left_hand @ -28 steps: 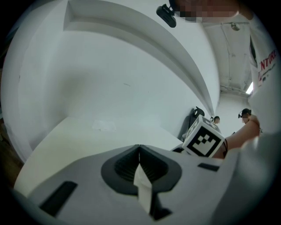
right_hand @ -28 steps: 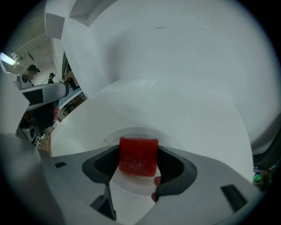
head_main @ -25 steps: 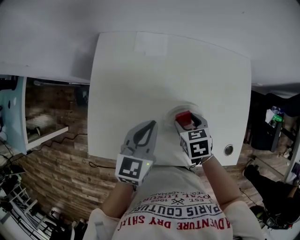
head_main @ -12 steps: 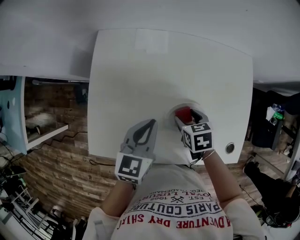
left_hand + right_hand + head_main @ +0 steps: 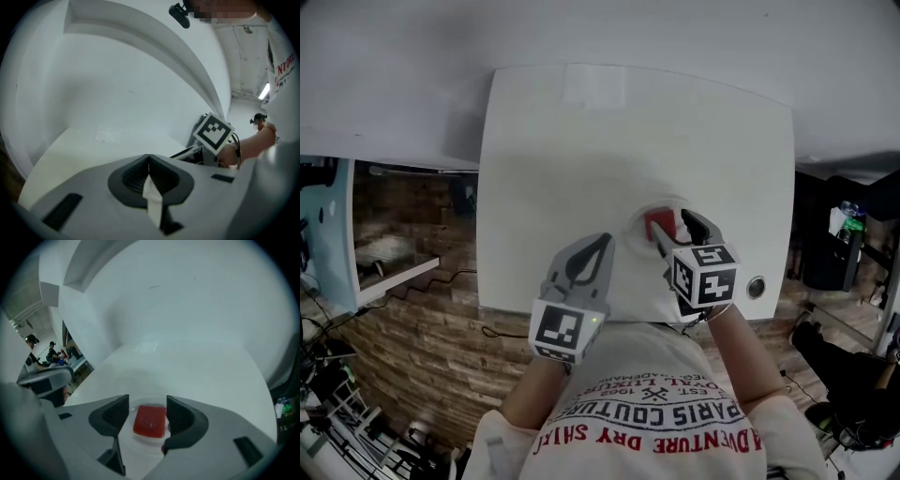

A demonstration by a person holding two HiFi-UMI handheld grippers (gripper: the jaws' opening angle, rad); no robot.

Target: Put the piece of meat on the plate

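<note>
Right gripper view: right gripper (image 5: 146, 409) jaws now spread, meat (image 5: 150, 421) released onto plate (image 5: 140, 442); left gripper (image 5: 149, 159) jaws pressed together.

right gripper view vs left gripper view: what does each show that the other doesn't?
Only the right gripper view: the red piece of meat lying on the white plate, between the open jaws of the right gripper. Only the left gripper view: the left gripper with its jaws together, and the right gripper's marker cube beyond it. Both: the white table.
</note>
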